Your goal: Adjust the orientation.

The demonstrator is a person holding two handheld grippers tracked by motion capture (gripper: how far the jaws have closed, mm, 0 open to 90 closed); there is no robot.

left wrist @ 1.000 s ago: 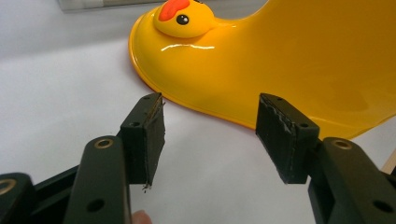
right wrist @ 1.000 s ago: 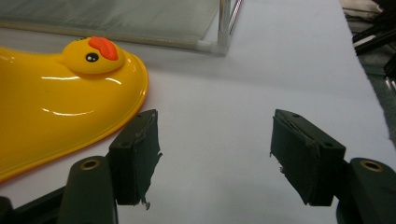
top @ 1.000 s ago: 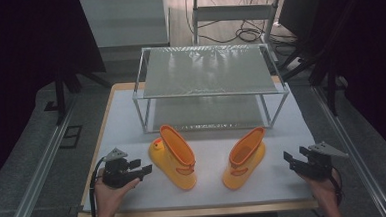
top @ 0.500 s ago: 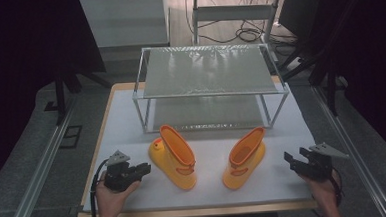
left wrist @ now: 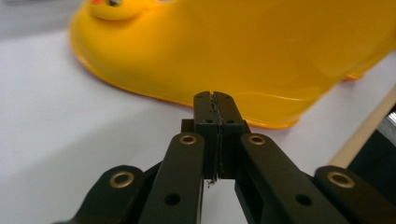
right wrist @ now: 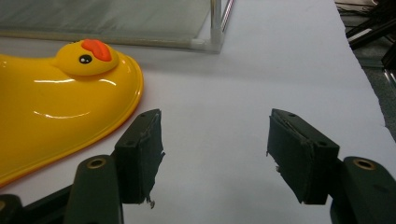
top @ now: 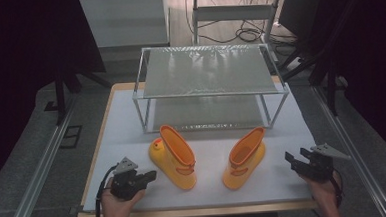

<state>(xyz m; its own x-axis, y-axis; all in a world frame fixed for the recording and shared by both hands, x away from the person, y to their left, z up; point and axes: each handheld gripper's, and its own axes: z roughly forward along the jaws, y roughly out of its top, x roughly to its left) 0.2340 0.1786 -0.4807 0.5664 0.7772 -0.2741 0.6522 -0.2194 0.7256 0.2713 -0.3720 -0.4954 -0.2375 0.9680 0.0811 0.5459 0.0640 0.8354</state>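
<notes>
Boots (top: 173,157) before the rack (top: 210,87): light, glossy, slippery; I grip the cuff. Left tool (top: 147,177) pressed together, right tool (top: 291,159) spread.

L claw (top: 152,175) pulled back toward near edge, turned slightly

A table (top: 206,210) with a white top and a wooden edge stands on grey floor (top: 33,162). Metal rails run along the floor on both sides of the table, 1 at its left (top: 44,166) and 1 at its right (top: 353,140). Black curtains (top: 22,42) hang to the left and right beyond the table, with dark stand legs (top: 62,90) at their feet. Behind the table stands a white panel (top: 126,19); right of it, black cables (top: 247,34) lie coiled on paler floor. Light is dim.
</notes>
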